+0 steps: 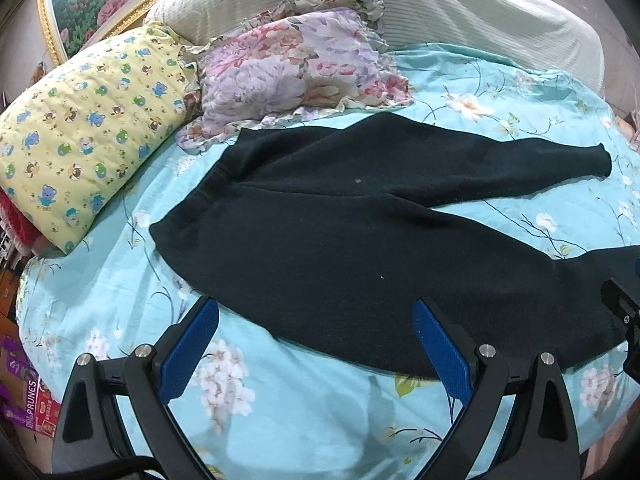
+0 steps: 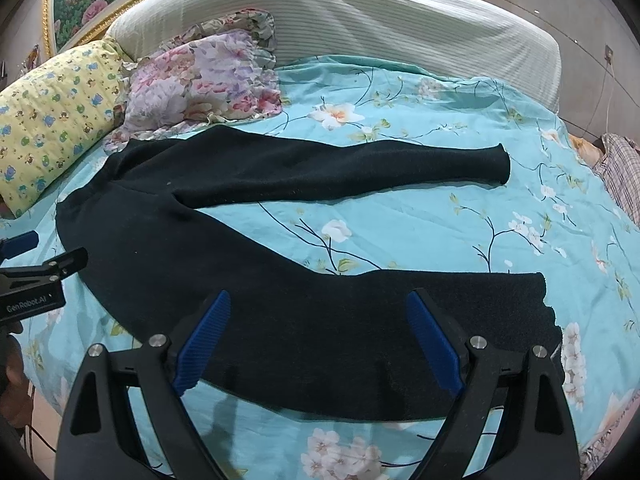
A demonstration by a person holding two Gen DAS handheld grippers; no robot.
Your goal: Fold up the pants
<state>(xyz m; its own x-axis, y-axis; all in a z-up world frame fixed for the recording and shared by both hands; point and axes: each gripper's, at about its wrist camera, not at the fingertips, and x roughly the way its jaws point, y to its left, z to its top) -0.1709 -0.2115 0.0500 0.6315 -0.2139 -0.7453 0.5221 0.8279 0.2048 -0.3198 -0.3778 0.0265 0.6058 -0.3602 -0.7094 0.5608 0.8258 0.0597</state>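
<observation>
Nearest, the left gripper [image 1: 316, 344] and the right gripper [image 2: 318, 340] hover over the bed [image 2: 420, 224], blue fingers [image 2: 204, 340] spread wide, holding nothing. Dark pants [image 2: 280, 312] lie flat on the floral sheet, legs splayed apart, waistband toward the left. Beyond sit a yellow pillow [image 1: 84, 132], a floral pillow [image 1: 296, 64], then the white headboard [image 2: 380, 28].

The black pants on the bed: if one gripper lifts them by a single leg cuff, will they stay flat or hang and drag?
The black pants lie limp and follow the blue floral bedsheet, so they would probably sag. The fabric looks thick and fuzzy, so it likely drags rather than slides.
</observation>
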